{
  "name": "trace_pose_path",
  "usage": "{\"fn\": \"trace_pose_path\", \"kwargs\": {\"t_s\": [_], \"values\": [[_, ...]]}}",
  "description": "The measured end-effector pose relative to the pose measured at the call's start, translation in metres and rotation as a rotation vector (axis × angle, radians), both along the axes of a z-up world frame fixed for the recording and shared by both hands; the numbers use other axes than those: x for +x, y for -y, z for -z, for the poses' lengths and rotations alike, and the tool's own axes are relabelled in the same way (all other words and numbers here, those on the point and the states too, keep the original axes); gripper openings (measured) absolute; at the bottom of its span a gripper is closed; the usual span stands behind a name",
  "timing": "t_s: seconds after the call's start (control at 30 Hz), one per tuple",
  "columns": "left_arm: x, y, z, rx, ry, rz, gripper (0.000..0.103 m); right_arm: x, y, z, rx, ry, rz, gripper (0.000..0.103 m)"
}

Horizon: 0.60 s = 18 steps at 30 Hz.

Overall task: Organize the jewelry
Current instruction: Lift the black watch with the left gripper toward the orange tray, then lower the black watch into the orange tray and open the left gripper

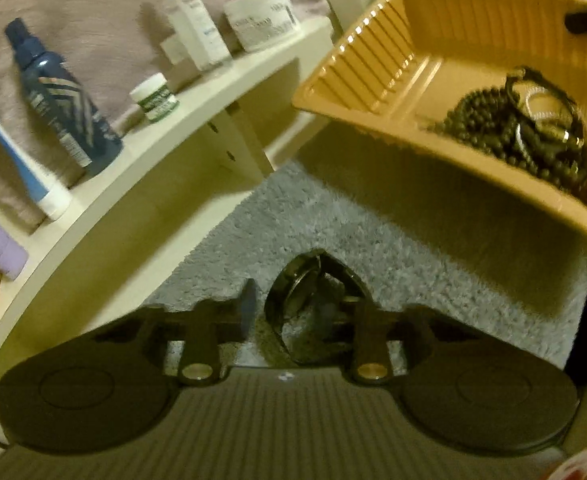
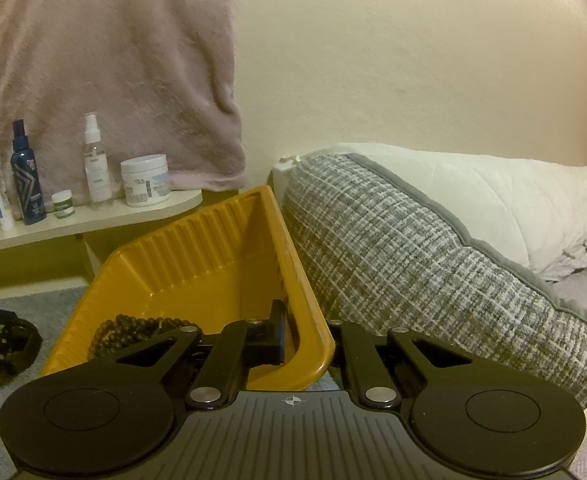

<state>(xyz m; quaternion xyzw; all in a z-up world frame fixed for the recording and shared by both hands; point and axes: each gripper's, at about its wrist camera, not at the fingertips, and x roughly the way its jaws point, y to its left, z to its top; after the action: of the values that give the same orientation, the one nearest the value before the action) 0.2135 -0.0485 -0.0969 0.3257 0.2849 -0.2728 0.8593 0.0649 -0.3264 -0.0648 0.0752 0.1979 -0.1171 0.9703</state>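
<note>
**A:** Where was the jewelry?

**B:** Mostly in the yellow tray (image 2: pixel 197 264). In the left wrist view a heap of dark beads (image 1: pixel 505 140) lay at the right of the frame with a shiny ring-like piece (image 1: pixel 541 104) on top. The right gripper (image 2: pixel 293 340) was clenched on the tray's rim at lower centre of its own view, lifting it off the grey carpet (image 1: pixel 333 220).

**B:** The left gripper (image 1: pixel 301 312) sat low at bottom centre, over a dark round piece (image 1: pixel 293 308) on the carpet, perhaps a watch or bangle. I could not tell whether the pads pressed on it.

**A:** How would it all handle?

**B:** I'd judge the beads limp and prone to sliding, so the tray should stay level. The thin plastic looked flexible; a rim grip seemed enough. The round piece looked stiff, best pinched across its band.
</note>
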Motion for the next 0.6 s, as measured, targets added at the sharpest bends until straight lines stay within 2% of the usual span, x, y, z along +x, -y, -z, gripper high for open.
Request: {"fn": "trace_pose_path", "kwargs": {"t_s": [0.1, 0.17, 0.37, 0.6], "values": [[-0.003, 0.000, 0.000, 0.001, 0.002, 0.010, 0.016, 0.000, 0.001, 0.001, 0.002, -0.002, 0.003, 0.008], [-0.006, -0.001, -0.004, -0.022, -0.004, 0.007, 0.009, 0.000, 0.002, 0.002, 0.004, -0.002, 0.004, 0.009], [-0.014, 0.000, -0.019, -0.041, 0.031, -0.005, 0.009, -0.001, 0.003, 0.003, 0.009, -0.001, 0.006, 0.009], [-0.023, 0.011, -0.051, -0.079, 0.080, 0.022, 0.009, -0.002, 0.004, 0.004, 0.020, 0.005, 0.004, 0.009]]}}
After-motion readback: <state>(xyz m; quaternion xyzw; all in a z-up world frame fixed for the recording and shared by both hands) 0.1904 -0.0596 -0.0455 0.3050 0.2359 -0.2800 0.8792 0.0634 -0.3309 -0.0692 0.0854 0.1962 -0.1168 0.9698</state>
